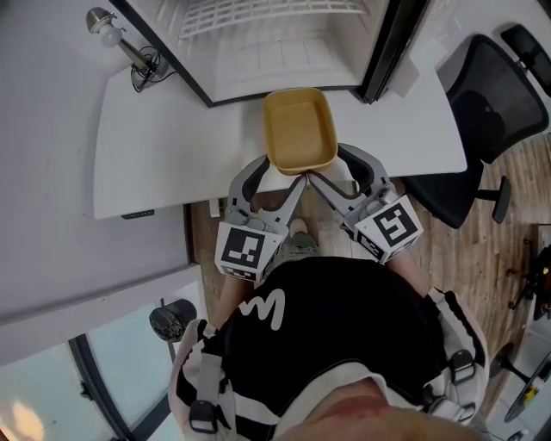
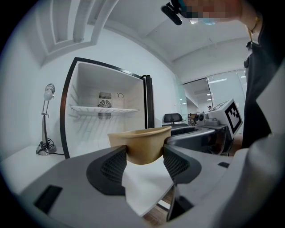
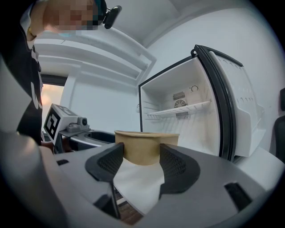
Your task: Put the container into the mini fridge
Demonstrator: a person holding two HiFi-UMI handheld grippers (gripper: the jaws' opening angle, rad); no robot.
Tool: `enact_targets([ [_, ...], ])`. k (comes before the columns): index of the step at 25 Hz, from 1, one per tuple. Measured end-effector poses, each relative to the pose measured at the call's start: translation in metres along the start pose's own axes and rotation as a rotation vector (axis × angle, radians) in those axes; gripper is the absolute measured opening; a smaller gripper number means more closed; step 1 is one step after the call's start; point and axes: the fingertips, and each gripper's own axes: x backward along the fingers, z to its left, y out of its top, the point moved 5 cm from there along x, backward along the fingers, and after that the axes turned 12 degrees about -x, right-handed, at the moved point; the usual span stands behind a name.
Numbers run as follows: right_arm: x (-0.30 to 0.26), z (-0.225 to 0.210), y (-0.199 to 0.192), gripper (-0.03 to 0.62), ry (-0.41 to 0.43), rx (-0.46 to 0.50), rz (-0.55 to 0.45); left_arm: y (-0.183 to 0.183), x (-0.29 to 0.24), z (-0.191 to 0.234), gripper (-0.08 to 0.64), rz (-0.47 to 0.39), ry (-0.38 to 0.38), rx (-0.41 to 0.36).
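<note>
Over white desk (image 1: 155,155), left gripper (image 2: 144,161) and right gripper (image 3: 140,161) clamp container (image 1: 299,129).

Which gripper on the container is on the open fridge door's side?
The right gripper, shut on the container's near right corner; the door hangs on that side, while the left gripper is toward the lamp.

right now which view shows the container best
The head view: it looks down into the container, showing most of its rim and its empty inside. The left gripper view and the right gripper view each show only one end of its outer wall and rim, clamped between that gripper's jaws.
</note>
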Motion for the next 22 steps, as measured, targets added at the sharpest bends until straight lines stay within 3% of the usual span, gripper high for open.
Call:
enact_targets([
  [22,-0.074,-0.034,0.014,0.265,-0.071,-0.029,-0.008,-0.016,-0.047,0.078,0.259,-0.023,-0.074,-0.024],
])
